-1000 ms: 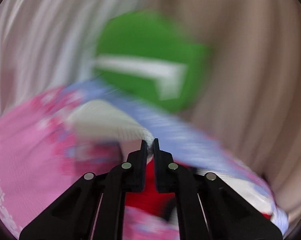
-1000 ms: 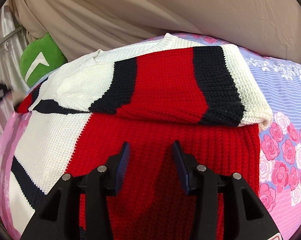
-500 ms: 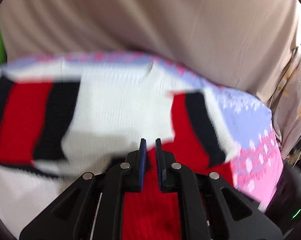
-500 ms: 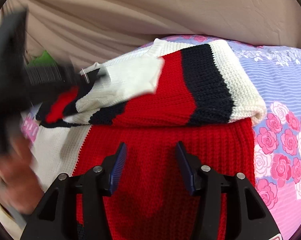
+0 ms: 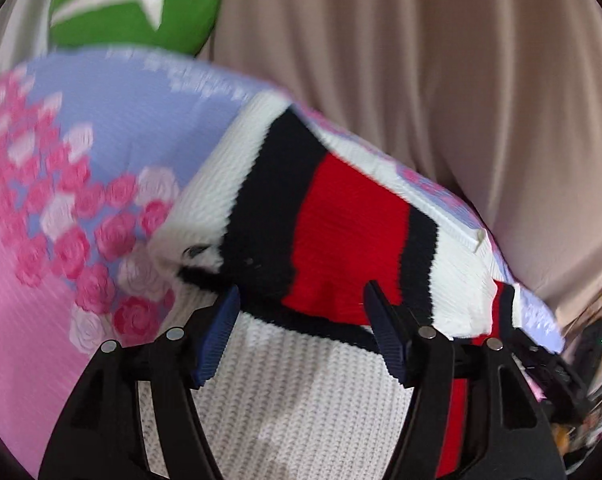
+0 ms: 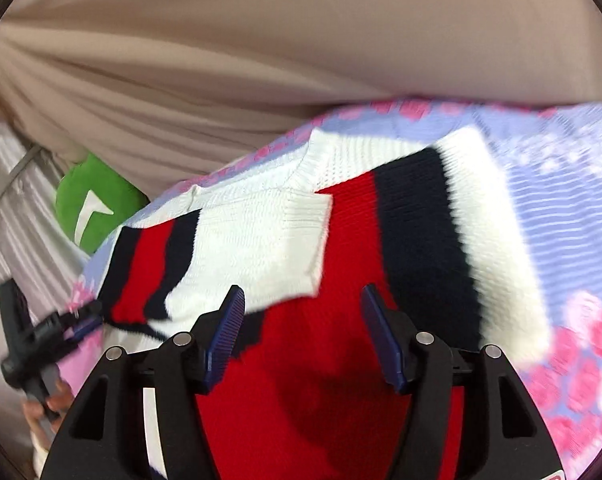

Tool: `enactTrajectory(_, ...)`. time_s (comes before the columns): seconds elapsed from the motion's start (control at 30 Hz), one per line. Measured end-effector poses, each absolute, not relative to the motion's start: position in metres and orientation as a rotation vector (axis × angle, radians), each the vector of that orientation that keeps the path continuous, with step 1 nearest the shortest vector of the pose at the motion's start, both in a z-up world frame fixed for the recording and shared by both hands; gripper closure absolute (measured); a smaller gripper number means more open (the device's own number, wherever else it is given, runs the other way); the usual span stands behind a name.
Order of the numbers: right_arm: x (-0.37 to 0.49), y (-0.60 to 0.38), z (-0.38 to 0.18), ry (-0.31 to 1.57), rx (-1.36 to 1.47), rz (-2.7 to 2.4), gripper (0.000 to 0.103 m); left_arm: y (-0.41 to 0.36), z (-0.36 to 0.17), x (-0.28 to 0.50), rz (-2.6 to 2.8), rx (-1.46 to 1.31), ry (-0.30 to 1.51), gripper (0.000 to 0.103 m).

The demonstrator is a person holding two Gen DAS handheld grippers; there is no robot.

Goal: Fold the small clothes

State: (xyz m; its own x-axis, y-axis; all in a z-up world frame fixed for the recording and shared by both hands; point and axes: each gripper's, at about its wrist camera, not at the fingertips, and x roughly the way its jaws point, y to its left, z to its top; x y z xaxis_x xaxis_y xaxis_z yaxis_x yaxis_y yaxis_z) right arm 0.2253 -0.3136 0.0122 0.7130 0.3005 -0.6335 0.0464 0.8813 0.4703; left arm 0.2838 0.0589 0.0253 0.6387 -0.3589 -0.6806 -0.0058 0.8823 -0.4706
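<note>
Knitted red, white and navy striped sweater (image 6: 285,240) | both sleeves folded in, lying ahead of 2 wide-open tongs | left gripper (image 5: 301,334), right gripper (image 6: 303,334) empty | left nearer sleeve edge.

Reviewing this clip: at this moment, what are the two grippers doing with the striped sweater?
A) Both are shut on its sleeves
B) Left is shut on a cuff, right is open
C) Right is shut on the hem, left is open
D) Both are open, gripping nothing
D: in each wrist view the left gripper and right gripper show jaws spread wide, with the sweater lying folded on the floral sheet and nothing between the pads.
</note>
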Motion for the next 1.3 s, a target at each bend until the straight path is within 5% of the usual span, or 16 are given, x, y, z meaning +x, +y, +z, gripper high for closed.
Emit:
enactTrajectory(0.1, 0.245, -0.296, 0.005, 0.809, 0.445, 0.137, 0.047, 0.065, 0.017, 0.29, -0.196, -0.527, 0.87, 0.041)
enactTrajectory(0.17, 0.251, -0.284, 0.013, 0.798, 0.405, 0.153, 0.092, 0.072, 0.017, 0.294, -0.174, -0.533, 0.852, 0.045)
enactTrajectory(0.23, 0.237, -0.286, 0.037, 0.703, 0.43, 0.187, 0.094, 0.077, 0.018, 0.301, -0.126, -0.523, 0.847, 0.07)
enactTrajectory(0.3, 0.204, -0.293, 0.077, 0.542, 0.436, 0.229, 0.095, 0.08, 0.019, 0.306, -0.108, -0.529, 0.846, 0.075)
enactTrajectory(0.4, 0.161, -0.315, 0.101, 0.396, 0.41, 0.156, 0.095, 0.082, 0.013, 0.308, -0.114, -0.532, 0.854, 0.079)
enactTrajectory(0.57, 0.208, -0.346, -0.007, 0.775, 0.421, 0.0, 0.095, 0.06, 0.002, 0.305, -0.066, -0.402, 0.832, 0.082)
enactTrajectory(0.73, 0.161, -0.347, 0.045, 0.555, 0.467, 0.087, 0.095, 0.068, 0.001, 0.303, -0.074, -0.422, 0.826, 0.085)
enactTrajectory(0.87, 0.192, -0.354, 0.0, 0.755, 0.457, -0.006, 0.095, 0.066, 0.002, 0.301, -0.069, -0.391, 0.814, 0.085)
enactTrajectory(0.97, 0.176, -0.358, 0.016, 0.689, 0.529, 0.01, 0.094, 0.058, 0.005, 0.301, -0.064, -0.368, 0.81, 0.084)
enactTrajectory(1.2, 0.161, -0.287, 0.082, 0.575, 0.331, 0.058, 0.079, 0.062, 0.004, 0.298, -0.082, -0.398, 0.799, 0.083)
enactTrajectory(1.3, 0.196, -0.217, 0.104, 0.568, 0.218, 0.238, 0.052, 0.059, 0.005, 0.298, -0.078, -0.385, 0.798, 0.083)
